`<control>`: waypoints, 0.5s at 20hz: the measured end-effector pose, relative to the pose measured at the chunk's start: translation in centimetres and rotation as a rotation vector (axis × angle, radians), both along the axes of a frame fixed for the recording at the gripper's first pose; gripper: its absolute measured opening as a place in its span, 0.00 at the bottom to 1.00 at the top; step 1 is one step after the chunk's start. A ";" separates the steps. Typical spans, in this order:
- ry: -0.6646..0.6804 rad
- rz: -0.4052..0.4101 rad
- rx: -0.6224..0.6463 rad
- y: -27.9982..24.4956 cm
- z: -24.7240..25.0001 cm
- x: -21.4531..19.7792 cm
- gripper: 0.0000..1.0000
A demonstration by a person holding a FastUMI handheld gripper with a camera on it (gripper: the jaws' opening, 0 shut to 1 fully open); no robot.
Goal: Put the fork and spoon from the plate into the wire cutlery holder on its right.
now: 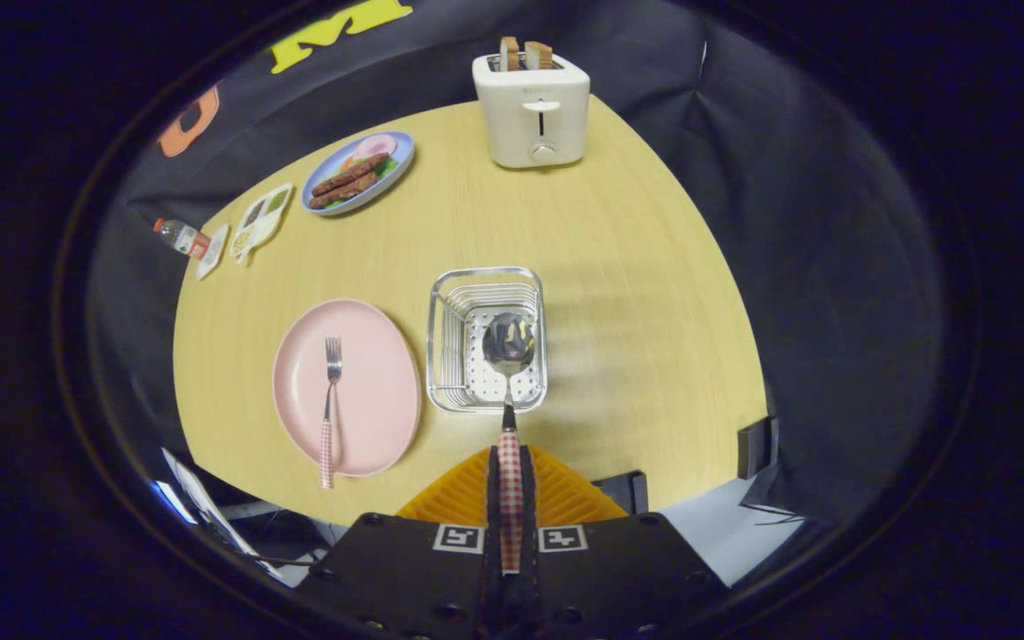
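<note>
My gripper (509,484) is shut on the checked handle of the spoon (509,356), held high above the table. The spoon's bowl hangs over the wire cutlery holder (441,338), just ahead of the fingers. To the left of the holder lies the pink plate (370,391) with the fork (331,400) on it, tines pointing away, its checked handle reaching past the plate's near rim.
A white toaster (532,107) with two slices of toast stands at the far table edge. At the far left are a blue plate of food (357,172), a small divided sauce dish (260,220) and a bottle (180,236). The round wooden table (636,293) drops off on every side.
</note>
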State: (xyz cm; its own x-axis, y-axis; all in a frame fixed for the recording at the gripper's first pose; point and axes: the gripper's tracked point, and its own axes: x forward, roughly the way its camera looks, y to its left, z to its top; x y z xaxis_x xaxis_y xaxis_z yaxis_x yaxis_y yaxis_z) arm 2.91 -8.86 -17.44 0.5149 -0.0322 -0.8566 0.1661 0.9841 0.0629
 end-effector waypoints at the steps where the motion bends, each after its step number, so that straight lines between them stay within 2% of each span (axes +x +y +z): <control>1: 0.007 -0.002 -0.004 -0.3 0.0 0.3 0.07; 6: -0.014 0.001 0.007 -0.1 0.3 2.3 0.14; 8: -0.048 -0.001 0.012 0.0 1.3 2.7 0.32; 9: -0.066 -0.005 0.015 0.1 1.5 3.0 0.49; 10: -0.077 -0.007 0.015 0.0 1.8 3.2 0.52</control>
